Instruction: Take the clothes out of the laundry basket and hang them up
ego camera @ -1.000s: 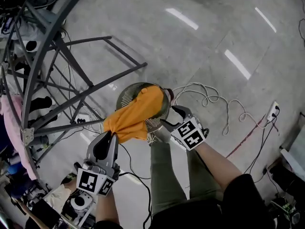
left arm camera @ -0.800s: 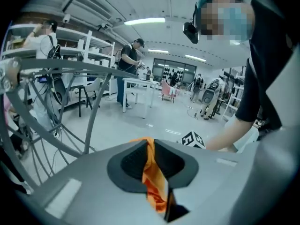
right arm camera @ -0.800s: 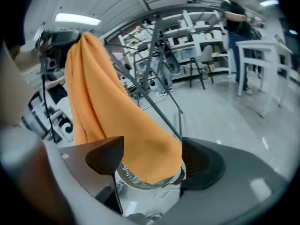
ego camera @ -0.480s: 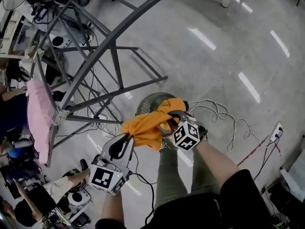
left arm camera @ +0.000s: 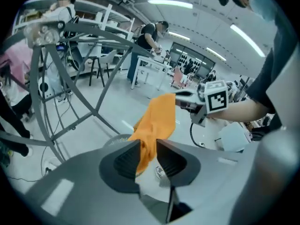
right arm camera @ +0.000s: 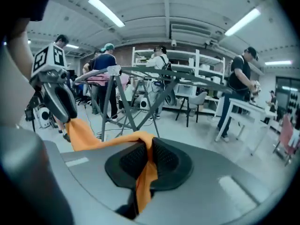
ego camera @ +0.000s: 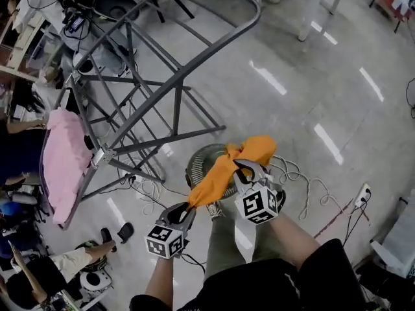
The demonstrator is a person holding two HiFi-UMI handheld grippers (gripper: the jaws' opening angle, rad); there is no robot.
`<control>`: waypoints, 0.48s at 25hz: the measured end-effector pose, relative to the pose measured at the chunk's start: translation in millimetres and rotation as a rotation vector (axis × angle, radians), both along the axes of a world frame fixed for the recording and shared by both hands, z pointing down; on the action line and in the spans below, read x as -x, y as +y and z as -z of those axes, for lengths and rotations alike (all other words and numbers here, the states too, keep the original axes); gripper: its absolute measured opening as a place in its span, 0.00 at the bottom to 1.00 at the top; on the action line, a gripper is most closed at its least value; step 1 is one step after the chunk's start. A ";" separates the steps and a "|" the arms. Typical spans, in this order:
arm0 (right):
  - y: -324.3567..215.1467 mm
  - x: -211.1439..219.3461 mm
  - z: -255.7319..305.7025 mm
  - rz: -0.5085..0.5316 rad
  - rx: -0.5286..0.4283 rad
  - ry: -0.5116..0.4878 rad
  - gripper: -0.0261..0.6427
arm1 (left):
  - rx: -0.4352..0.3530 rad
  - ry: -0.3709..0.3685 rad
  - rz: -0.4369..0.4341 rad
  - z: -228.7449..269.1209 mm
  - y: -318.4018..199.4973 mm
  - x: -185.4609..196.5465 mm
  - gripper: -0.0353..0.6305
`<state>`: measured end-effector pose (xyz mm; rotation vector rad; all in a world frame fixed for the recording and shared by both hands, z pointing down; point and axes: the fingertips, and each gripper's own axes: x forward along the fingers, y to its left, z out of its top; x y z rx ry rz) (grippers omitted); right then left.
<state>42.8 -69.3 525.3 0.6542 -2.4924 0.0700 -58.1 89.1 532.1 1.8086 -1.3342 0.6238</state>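
Your left gripper (ego camera: 188, 207) is nearly closed on one thin end of the soft orange garment (ego camera: 227, 170). Your right gripper (ego camera: 241, 166) has just been closing and now pinches the other end, with a fold of cloth hanging below its pads. The garment is stretched in the air between the two grippers, directly above the round grey mesh laundry basket (ego camera: 194, 161) on the floor.

The weakest point is probably the left hold. Only a narrow strip sits between those pads (left arm camera: 129, 156), so a sharp pull from the right could draw it out, and the garment would swing down onto the basket or the floor. The cloth also looks twisted into a rope. If you lay it over a bar like that it will bunch up, so spread it first.

The tall grey metal-tube drying rack (ego camera: 175, 102) has crossing bars that a loose end could catch on. The coiled white cable (ego camera: 298, 173) lies near your feet, so a step towards the rack could snag it.

Count:
- One orange garment
- One laundry basket
- One drying rack
- One pink garment (ego camera: 65, 161), already draped on the rack's far left end
- Two grippers
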 end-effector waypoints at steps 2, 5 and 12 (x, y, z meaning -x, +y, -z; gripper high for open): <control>4.3 2.5 24.2 0.049 -0.049 -0.003 0.07 | -0.015 0.003 -0.018 3.4 -6.3 -0.1 0.29; 12.0 -0.4 54.8 0.101 -0.106 -0.024 0.07 | -0.102 -0.010 -0.041 25.5 -34.3 -1.7 0.36; 11.3 -9.6 123.3 0.050 -0.124 -0.114 0.07 | -0.346 -0.032 -0.287 95.3 -103.6 -35.7 0.49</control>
